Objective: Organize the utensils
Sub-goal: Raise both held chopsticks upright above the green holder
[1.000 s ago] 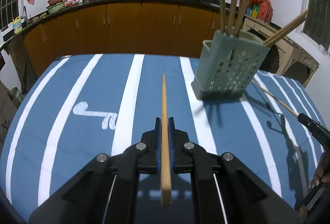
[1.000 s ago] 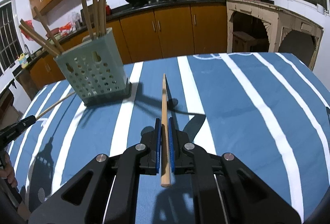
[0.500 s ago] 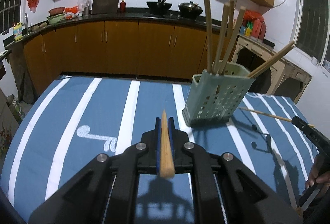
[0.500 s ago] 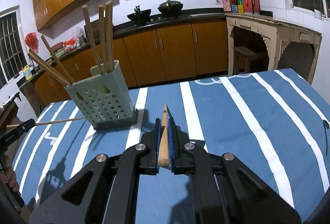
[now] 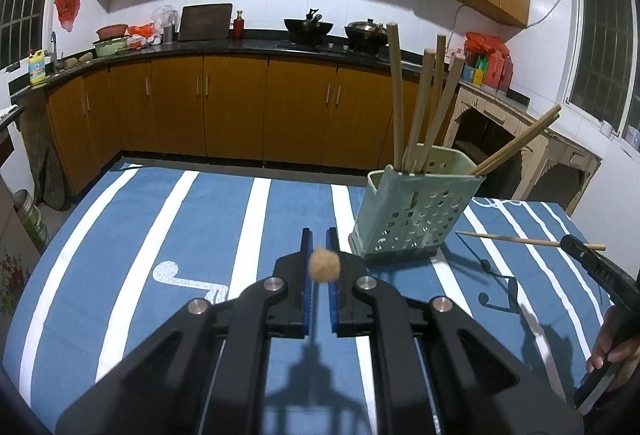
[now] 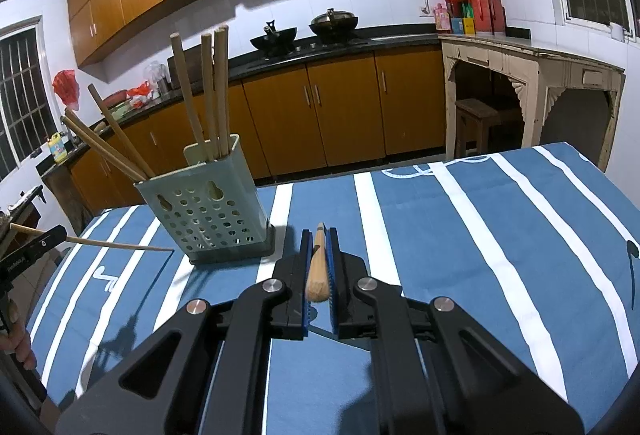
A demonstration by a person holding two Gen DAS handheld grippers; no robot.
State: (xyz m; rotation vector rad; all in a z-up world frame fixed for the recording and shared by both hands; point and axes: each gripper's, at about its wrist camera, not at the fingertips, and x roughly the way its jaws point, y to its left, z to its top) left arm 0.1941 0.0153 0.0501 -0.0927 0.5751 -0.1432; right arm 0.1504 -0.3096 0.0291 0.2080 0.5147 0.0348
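Wooden and round in section, one tapered chopstick (image 5: 324, 264) sits pinched between the blue ribbed pads of the left gripper (image 5: 319, 239), seen end-on, and a second chopstick (image 6: 318, 263) is clamped the same way in the right gripper (image 6: 319, 241). Both are held above the blue, white-striped cloth of the tabletop (image 6: 500, 255), near the pale green perforated plastic holder (image 6: 208, 205). Six more chopsticks stand in that holder, three upright at its back and three leaning outward over its rim.
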